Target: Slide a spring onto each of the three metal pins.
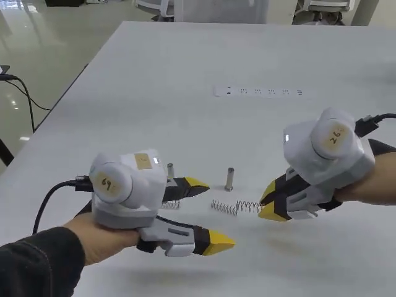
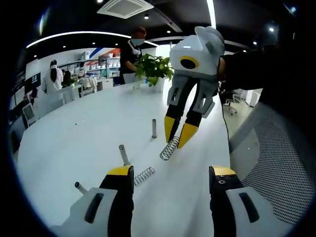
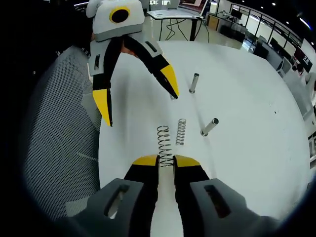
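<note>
Landmark: we place everything from the end pin (image 1: 229, 179), which stands upright on the white table (image 1: 185, 68).
Right gripper: the right gripper (image 1: 267, 207) sits to the right of the end pin and a little nearer us. Its jaws are pressed together, pinching one end of a spring.
Held spring: the held spring (image 1: 235, 206) lies roughly level just in front of the end pin, with its free end towards the left gripper. We cannot tell whether it touches the table.
Left gripper: the left gripper (image 1: 208, 212) is left of the end pin and nearer us. Its jaws are spread wide with nothing between them.
Loose spring: the loose spring (image 2: 144, 174) lies flat on the table to the left of the end pin, just beside one left jaw tip.
Middle pin: the middle pin (image 1: 171, 170) stands upright to the left of the end pin, just behind the left gripper.
Third pin: the third pin (image 2: 79, 186) is the one farthest from the end pin, roughly in line with the other two.
Socket strip: the socket strip (image 1: 260, 91) lies beyond the end pin, well apart from it.
</note>
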